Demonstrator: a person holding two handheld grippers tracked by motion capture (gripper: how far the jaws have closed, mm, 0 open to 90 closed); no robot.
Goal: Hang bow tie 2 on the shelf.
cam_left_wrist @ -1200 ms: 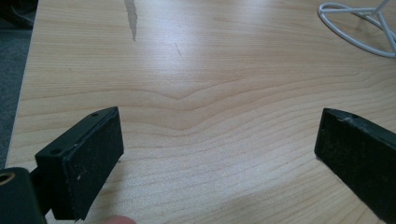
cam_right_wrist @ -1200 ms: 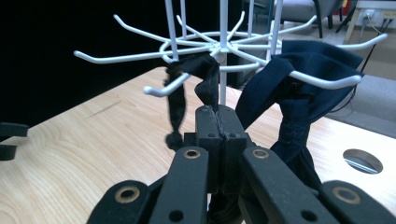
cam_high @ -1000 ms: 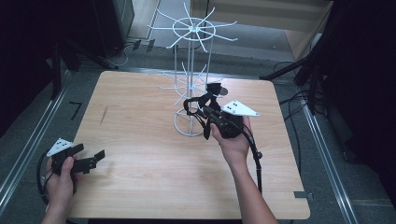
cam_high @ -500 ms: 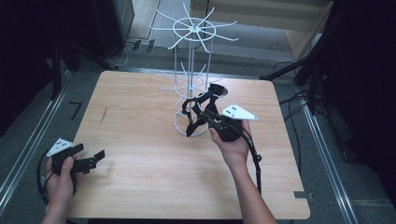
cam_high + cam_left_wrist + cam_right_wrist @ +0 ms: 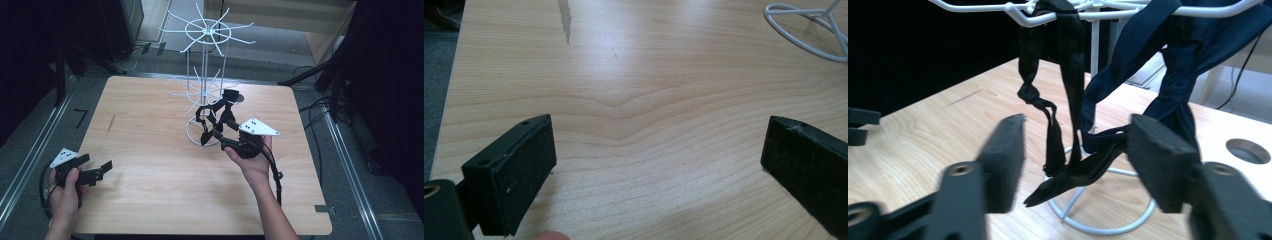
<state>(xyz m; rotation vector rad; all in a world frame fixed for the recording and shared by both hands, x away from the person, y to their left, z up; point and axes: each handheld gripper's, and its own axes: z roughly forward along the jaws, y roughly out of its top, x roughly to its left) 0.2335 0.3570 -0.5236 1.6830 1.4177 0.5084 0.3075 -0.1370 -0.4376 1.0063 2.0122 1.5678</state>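
A white wire rack [image 5: 206, 35] stands mid-table, with black straps [image 5: 212, 112] draped over its lower spokes. My right gripper [image 5: 222, 137] is just in front of the rack's base, pointing at the straps. In the right gripper view my right gripper [image 5: 1078, 127] is open. A knotted black strap [image 5: 1068, 60] and a navy cloth [image 5: 1173, 75] hang from a white arm [image 5: 1013, 10] beyond the jaws, and their lower ends dangle level with the gap. My left gripper [image 5: 102, 169] rests near the front left corner. Its jaws [image 5: 659, 150] are wide open over bare wood.
The wooden table [image 5: 150, 125] has open room on its left half and along the front. The rack's base ring [image 5: 1108, 227] lies on the wood under the hanging cloth. A round hole [image 5: 1248, 150] sits in the tabletop beyond it. Dark floor and cables surround the table.
My right gripper has drawn back a little toward the person, and the straps now hang free on the rack. The left gripper has stayed put.
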